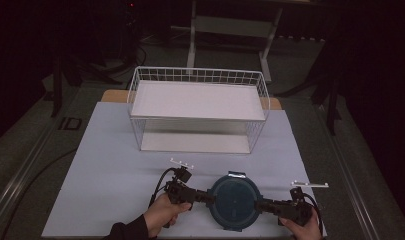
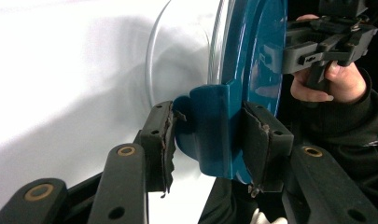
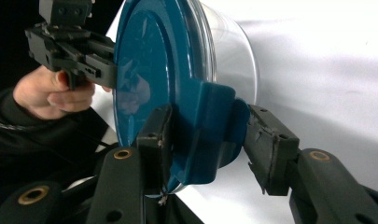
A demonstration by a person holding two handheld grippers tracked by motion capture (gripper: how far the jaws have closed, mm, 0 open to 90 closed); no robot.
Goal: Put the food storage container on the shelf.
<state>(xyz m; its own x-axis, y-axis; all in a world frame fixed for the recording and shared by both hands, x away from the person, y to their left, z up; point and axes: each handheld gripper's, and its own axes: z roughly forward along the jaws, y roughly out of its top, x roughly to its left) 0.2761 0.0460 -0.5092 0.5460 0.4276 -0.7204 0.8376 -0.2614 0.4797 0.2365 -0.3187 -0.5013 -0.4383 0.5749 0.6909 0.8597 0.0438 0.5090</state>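
A round clear container with a dark blue lid point(image 1: 235, 200) sits at the near edge of the table, between my two hands. At its left side my left gripper point(image 1: 210, 197) is shut on the lid's left clip point(image 2: 210, 126), one pad on each face of the clip. On the opposite side my right gripper point(image 1: 260, 204) closes on the right clip point(image 3: 210, 130), its pads against the clip. The clear wall point(image 3: 233, 42) of the container shows behind the lid. Each gripper view also shows the other hand and its gripper across the lid.
A white wire basket point(image 1: 197, 75) with a white shelf stands at the back middle of the table. The pale sheet point(image 1: 115, 165) covers the table between the basket and the container. Dark floor and a table frame lie beyond.
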